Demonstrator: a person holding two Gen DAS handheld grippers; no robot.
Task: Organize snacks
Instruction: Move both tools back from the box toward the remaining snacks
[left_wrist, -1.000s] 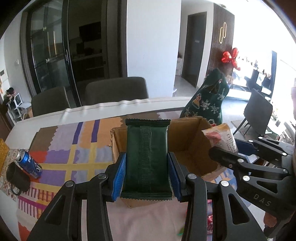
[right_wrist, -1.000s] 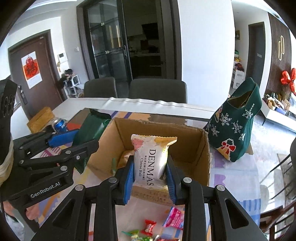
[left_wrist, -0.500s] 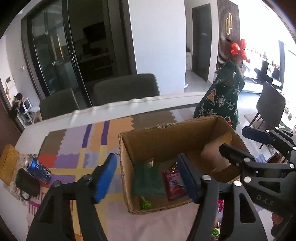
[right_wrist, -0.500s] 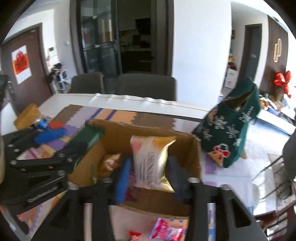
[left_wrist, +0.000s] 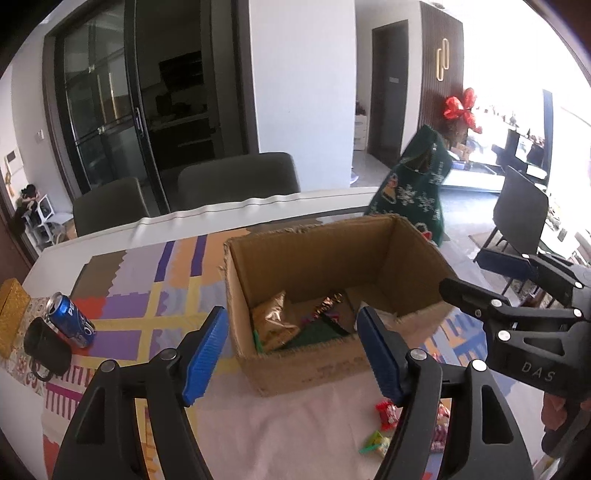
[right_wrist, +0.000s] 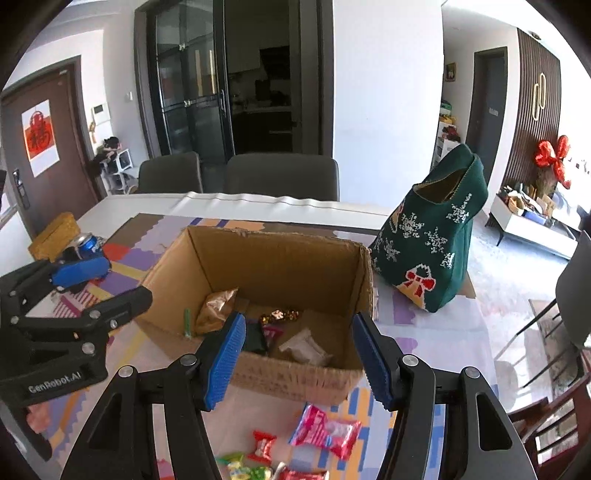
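Note:
An open cardboard box (left_wrist: 325, 258) (right_wrist: 273, 258) stands on the patterned tablecloth. Inside lie a green packet (left_wrist: 314, 334), a gold packet (left_wrist: 271, 325) (right_wrist: 216, 310) and a white packet (right_wrist: 304, 347). My left gripper (left_wrist: 291, 354) is open and empty, just before the box's near wall. My right gripper (right_wrist: 297, 362) is open and empty over the box's near edge. Small loose sweets (right_wrist: 325, 430) (left_wrist: 386, 411) lie on the cloth in front of the box.
A blue soda can (left_wrist: 70, 319) and a dark mug (left_wrist: 46, 349) sit at the left. A green Christmas stocking bag (right_wrist: 432, 243) stands right of the box. A gold box (right_wrist: 55, 236) is at the far left. Chairs stand behind the table.
Both grippers opened and let go of their packets. The green packet and the white packet dropped into the box. Both grippers drew back slightly.

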